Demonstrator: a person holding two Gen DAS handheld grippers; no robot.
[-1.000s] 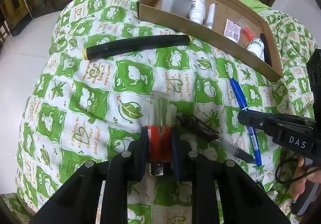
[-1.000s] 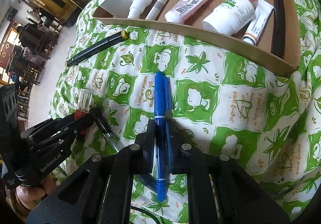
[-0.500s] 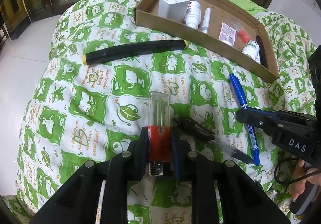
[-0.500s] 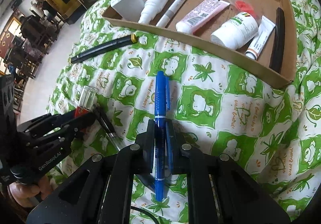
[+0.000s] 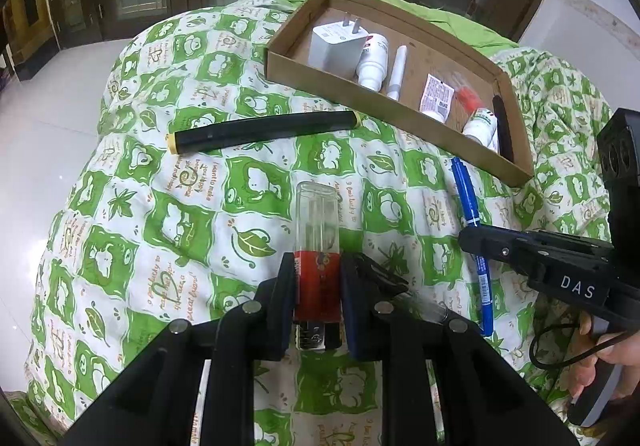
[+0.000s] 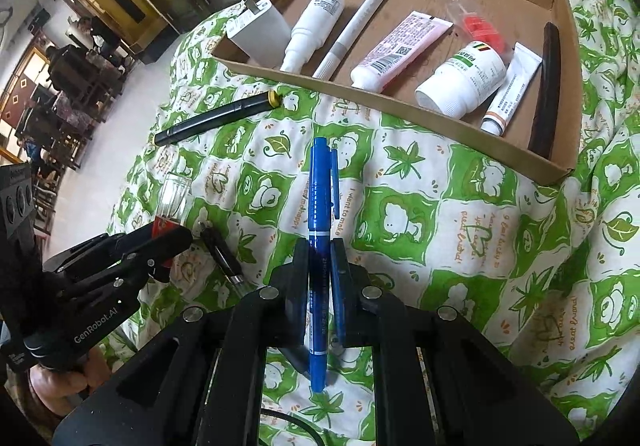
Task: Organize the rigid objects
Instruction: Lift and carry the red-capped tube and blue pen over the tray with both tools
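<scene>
two handheld grippers work over a green-and-white patterned quilt (image 5: 192,206), each with its fingers pressed in on an object. at the bottom centre of the left wrist view, the left gripper (image 5: 318,278) has its two black fingers (image 5: 286,286) clamped against the red lower half of a clear-capped red tube (image 5: 317,242), whose transparent end points up the frame beyond the fingertips. a dark clip-like object (image 5: 380,278) lies on the quilt just beside the right-hand finger. at the bottom centre of the right wrist view, the right gripper (image 6: 319,266) has its fingers (image 6: 298,278) closed tight on a blue marker pen (image 6: 319,206), gripped around the middle of its barrel, the capped end reaching up the frame and the tail sticking out below the fingers. whether tube and pen are clear of the quilt cannot be told. in the upper part of both views sits a shallow cardboard tray (image 6: 400,104), holding a white charger plug (image 6: 260,34), a white bottle (image 6: 316,26), a white pen (image 6: 352,30), a pink tube (image 6: 400,48), a round white pill bottle (image 6: 464,80), a small ointment tube (image 6: 510,86) and a dark comb-like strip (image 6: 546,86) along its right wall. a black marker with yellow ends (image 5: 264,130) lies on the quilt near the tray's near wall, at centre left of the left wrist view.
</scene>
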